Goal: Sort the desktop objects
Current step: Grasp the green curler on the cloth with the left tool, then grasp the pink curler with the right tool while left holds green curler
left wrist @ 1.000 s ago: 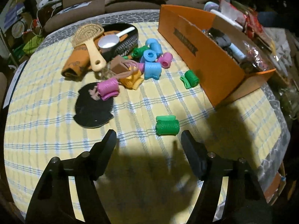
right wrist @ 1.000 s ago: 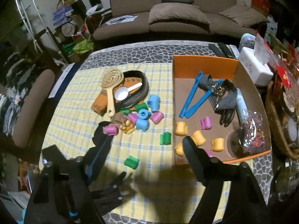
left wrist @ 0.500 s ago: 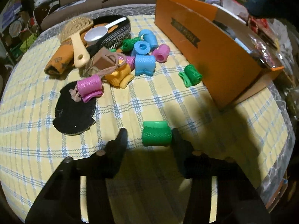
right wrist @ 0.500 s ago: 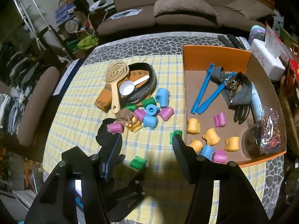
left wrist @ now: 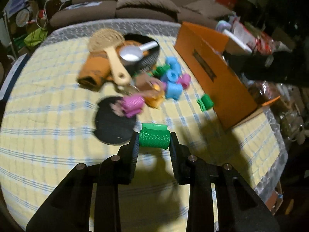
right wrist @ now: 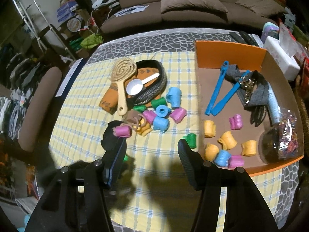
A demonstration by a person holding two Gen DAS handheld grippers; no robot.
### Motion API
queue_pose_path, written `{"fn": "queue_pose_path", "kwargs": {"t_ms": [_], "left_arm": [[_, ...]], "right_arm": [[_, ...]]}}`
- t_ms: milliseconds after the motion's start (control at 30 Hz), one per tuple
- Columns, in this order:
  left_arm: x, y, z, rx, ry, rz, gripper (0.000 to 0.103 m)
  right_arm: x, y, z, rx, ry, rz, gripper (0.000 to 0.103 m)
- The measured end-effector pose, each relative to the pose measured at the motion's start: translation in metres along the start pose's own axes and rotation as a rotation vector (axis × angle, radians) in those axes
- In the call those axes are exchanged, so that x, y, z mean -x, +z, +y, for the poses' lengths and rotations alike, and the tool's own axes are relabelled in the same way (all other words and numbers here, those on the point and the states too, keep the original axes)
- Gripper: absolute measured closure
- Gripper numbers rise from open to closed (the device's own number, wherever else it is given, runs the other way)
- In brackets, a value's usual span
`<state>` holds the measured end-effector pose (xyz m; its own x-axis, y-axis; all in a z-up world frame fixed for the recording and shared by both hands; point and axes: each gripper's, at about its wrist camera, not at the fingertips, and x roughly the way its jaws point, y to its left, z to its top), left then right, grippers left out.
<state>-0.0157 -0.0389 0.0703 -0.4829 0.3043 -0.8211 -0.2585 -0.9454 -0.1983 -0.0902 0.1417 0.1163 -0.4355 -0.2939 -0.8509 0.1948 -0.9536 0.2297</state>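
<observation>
Left wrist view: left gripper (left wrist: 154, 142) has its black ribbed jaws pinched on a green hair roller (left wrist: 154, 138), a short mesh-textured cylinder with a smooth clip edge on top, held above the yellow-and-blue checked cloth (left wrist: 48, 119) and just in front of the flat round black pad (left wrist: 114, 124). Beyond that pad lies a pink roller (left wrist: 133, 103), then a loose heap of blue, pink, green and orange rollers (background is motion-blurred). Behind the pad and a bit left, a beige paddle hairbrush (left wrist: 110, 48) rests across a folded orange cloth (left wrist: 94, 71) and a dark woven oval basket (left wrist: 148, 58) holding a white plastic scoop (left wrist: 135, 53). Right of the pad stands the orange cardboard box (left wrist: 214, 73), with another green roller (left wrist: 205, 101) near its side wall. Right wrist view: right gripper (right wrist: 152, 150) hovers with jaws spread wide and nothing between them; inside the orange box (right wrist: 229, 52) sit yellow, pink and blue rollers, blue plastic tongs (right wrist: 220, 92) and a grey felt piece (right wrist: 249, 89).
</observation>
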Motion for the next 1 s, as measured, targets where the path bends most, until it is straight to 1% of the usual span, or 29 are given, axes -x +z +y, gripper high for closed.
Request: {"fn": "queue_pose_path", "kwargs": {"t_ms": [167,400,467,500,533,600,800,1000], "left_arm": [[0.022,0.007,0.026,0.015,0.0,-0.034,0.075],[0.027,0.005,0.056,0.067,-0.005,-0.055,0.075],[0.026,0.006,0.065,0.087,-0.007,-0.058,0.075],[0.026,0.006,0.07,0.096,-0.008,-0.058,0.075],[0.026,0.007,0.074,0.105,-0.009,-0.06,0.075],[0.026,0.007,0.082,0.118,-0.014,-0.063,0.075],[0.025,0.008,0.097,0.13,-0.021,-0.062,0.075],[0.023,0.009,0.107,0.157,-0.048,-0.053,0.075]], "right_arm": [[-0.017,-0.002,0.011,-0.001,0.011,0.011,0.045],[-0.046,-0.005,0.024,0.005,0.02,0.039,0.045],[-0.054,-0.006,0.028,0.001,0.029,0.041,0.048],[-0.059,-0.007,0.03,0.0,0.035,0.042,0.053],[-0.063,-0.007,0.032,-0.001,0.039,0.043,0.055],[-0.074,-0.008,0.037,-0.001,0.045,0.049,0.056],[-0.102,-0.007,0.052,0.018,0.068,0.067,0.065],[-0.122,-0.001,0.054,0.031,0.051,0.084,0.065]]}}
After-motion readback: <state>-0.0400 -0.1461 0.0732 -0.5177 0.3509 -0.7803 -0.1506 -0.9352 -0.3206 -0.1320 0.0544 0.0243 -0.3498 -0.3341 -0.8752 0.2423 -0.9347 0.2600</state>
